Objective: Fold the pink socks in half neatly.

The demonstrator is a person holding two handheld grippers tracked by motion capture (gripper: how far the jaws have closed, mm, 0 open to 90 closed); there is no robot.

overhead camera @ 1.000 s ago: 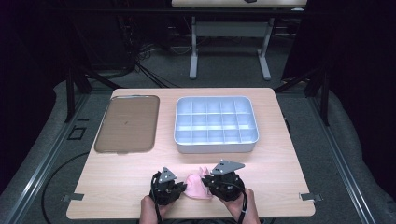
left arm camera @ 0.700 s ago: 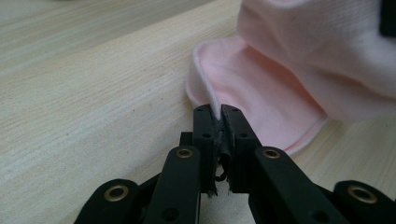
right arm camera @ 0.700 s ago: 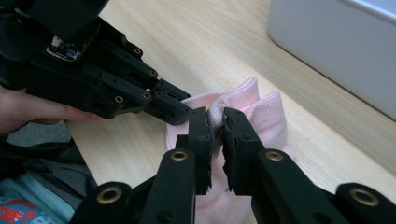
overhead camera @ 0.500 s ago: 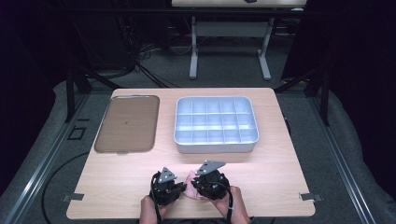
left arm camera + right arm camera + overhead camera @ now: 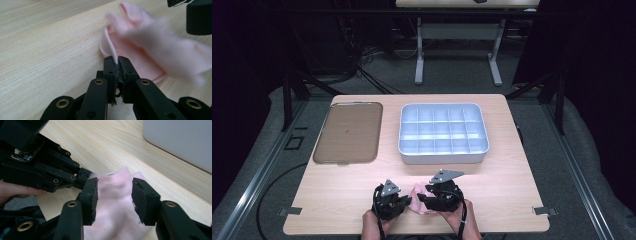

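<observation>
wooden table (image 5: 512,170) seen from above, forearms entering at the near edge. small pink cloth (image 5: 417,192) lying crumpled near that front edge, between two black grippers. left gripper (image 5: 116,65) clamped tight on a thin raised edge of the cloth, jaws pressed together with the fabric pinched between. right gripper (image 5: 114,190) spread wide, one jaw on each side of the cloth's blurred top, not closed on it; contact with the fabric hard to tell. both grippers angled inward, nearly facing each other, just beside one another.

farther back, well apart from the cloth: pale compartment tray (image 5: 443,154) with a grid of dividers, at centre-right. to its left, flat brown lid (image 5: 347,132) with rounded corners, lying on the table. nothing between cloth and tray. dark floor, cables and the legs of a second table (image 5: 418,55) beyond.
</observation>
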